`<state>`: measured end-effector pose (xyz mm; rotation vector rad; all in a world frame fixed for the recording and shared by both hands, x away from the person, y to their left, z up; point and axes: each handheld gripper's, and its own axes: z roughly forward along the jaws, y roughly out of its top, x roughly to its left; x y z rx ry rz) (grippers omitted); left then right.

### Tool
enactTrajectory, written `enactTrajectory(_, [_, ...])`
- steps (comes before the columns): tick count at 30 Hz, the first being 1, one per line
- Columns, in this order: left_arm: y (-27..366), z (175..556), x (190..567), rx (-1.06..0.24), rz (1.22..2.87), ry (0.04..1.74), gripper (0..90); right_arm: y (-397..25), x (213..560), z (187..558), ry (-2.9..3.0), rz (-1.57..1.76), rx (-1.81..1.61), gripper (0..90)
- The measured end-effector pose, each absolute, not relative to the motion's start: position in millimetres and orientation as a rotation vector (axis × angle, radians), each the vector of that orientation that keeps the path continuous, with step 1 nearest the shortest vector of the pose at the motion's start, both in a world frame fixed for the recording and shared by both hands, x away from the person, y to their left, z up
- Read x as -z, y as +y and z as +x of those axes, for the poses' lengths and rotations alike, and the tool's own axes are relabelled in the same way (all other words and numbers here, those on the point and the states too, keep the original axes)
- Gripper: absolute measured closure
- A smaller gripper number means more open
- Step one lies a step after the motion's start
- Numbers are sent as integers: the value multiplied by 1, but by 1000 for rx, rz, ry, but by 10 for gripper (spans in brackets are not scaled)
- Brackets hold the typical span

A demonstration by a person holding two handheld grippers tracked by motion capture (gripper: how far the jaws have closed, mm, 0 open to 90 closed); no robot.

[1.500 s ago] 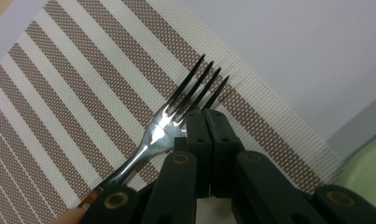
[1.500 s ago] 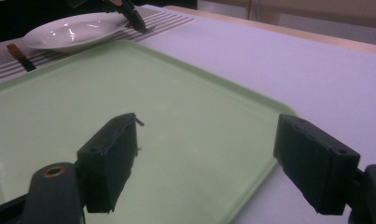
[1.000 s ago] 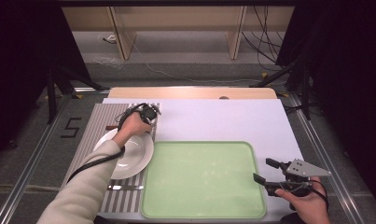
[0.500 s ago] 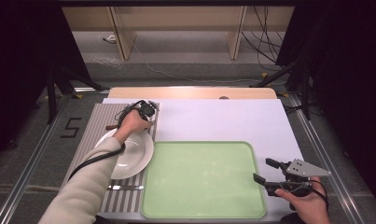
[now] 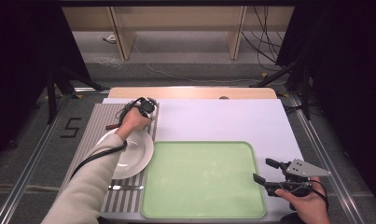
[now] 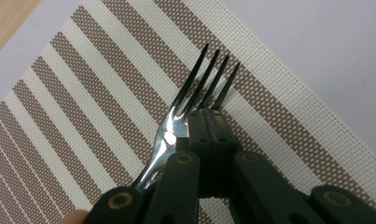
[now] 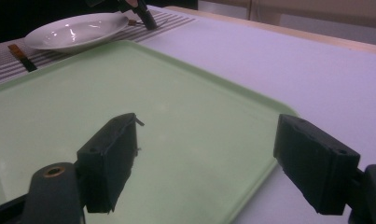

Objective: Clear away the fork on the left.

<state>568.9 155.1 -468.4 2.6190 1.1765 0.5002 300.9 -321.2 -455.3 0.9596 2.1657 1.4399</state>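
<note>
Right gripper (image 5: 264, 171) sat nearest, at the near right corner of the table, jaws spread wide with nothing between them. In the right gripper view the same gripper (image 7: 206, 163) showed two blocky black pads either side of open air, above the right rim of the tray (image 7: 129, 107).

Tray (image 5: 202, 179): pale green, smooth plastic, rectangular with rounded corners and a raised lip. It lay on a white table cover (image 5: 232, 119), matte and flat.

Left of the tray, a woven placemat (image 5: 99, 123) in brown and cream stripes. A round white plate (image 5: 134, 154), glossy and shallow, rested on it just beside the tray's left edge. A piece of metal cutlery (image 5: 125, 187) lay on the mat at the plate's near side; which kind, could not tell.

Beyond the plate, left gripper (image 5: 146, 106) was at the far right part of the mat. In the left gripper view its jaws (image 6: 209, 116) were pressed together on the neck of a fork (image 6: 195, 100), just below the tines. Fork was shiny metal with four slim tines that looked dark against the mat. Long axis ran along the jaws; tines pointed away from the hand, toward the mat's far edge near the white cover. Handle ran back under the left jaw. Whether the tines touched the weave, could not tell.
</note>
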Motion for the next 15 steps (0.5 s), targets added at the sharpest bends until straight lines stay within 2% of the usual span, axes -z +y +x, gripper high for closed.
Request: enactTrajectory(15, [156,577,470,-531,2585,1196,896,-321,455,301,2168,961,-1440,227])
